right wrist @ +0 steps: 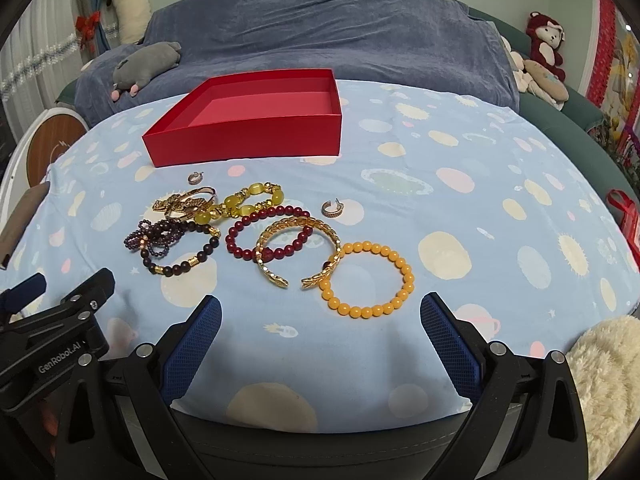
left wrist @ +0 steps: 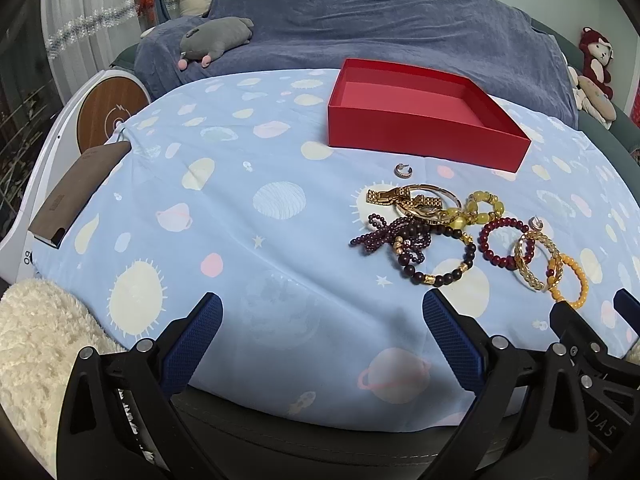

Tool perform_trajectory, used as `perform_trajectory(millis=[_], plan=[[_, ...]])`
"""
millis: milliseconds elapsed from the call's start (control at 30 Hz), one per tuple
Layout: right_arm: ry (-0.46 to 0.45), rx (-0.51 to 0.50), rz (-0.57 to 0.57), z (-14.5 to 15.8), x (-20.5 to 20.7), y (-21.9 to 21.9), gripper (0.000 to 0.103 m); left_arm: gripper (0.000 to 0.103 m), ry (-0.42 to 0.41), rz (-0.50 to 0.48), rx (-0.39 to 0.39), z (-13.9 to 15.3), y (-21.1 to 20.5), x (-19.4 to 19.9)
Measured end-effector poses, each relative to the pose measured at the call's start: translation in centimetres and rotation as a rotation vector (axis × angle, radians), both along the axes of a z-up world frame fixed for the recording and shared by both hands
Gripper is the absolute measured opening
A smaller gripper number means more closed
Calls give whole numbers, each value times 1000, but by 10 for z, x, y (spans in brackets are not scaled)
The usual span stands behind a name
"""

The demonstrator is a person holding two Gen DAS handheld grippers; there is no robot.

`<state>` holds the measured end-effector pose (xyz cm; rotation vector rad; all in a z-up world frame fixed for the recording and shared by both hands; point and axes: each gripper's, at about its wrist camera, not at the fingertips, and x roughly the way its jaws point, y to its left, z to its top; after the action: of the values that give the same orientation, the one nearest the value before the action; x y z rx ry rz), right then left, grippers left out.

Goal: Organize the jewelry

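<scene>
Jewelry lies in a loose cluster on the blue cloth (right wrist: 460, 216), just in front of the red box (right wrist: 248, 136): an orange bracelet (right wrist: 370, 280) nearest, a gold bangle (right wrist: 298, 250) overlapping it and a red bracelet (right wrist: 268, 236), with yellow beads (right wrist: 240, 204) and dark beads (right wrist: 176, 248) further left. The left gripper (left wrist: 322, 340) and right gripper (right wrist: 320, 340) hover over the cloth's near edge, jaws wide apart, holding nothing.
</scene>
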<state>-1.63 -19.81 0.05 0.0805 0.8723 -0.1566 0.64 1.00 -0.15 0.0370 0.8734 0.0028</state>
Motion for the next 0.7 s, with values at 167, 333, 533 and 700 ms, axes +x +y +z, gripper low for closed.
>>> perform_trajectory(millis=[167,333,533,700], plan=[[13,8,12,-1,6,-1,96,96,18,-16,-33,-2,3,5],[39,62,10,-3,18,-10,91,96,37,2,-63,-4,10,12],[71,79,31,-7,43,-13,85,96,52,45,-108,-8,21,21],[109,86,45,-16,63,-13,73,96,69,58,-143,-11,26,25]])
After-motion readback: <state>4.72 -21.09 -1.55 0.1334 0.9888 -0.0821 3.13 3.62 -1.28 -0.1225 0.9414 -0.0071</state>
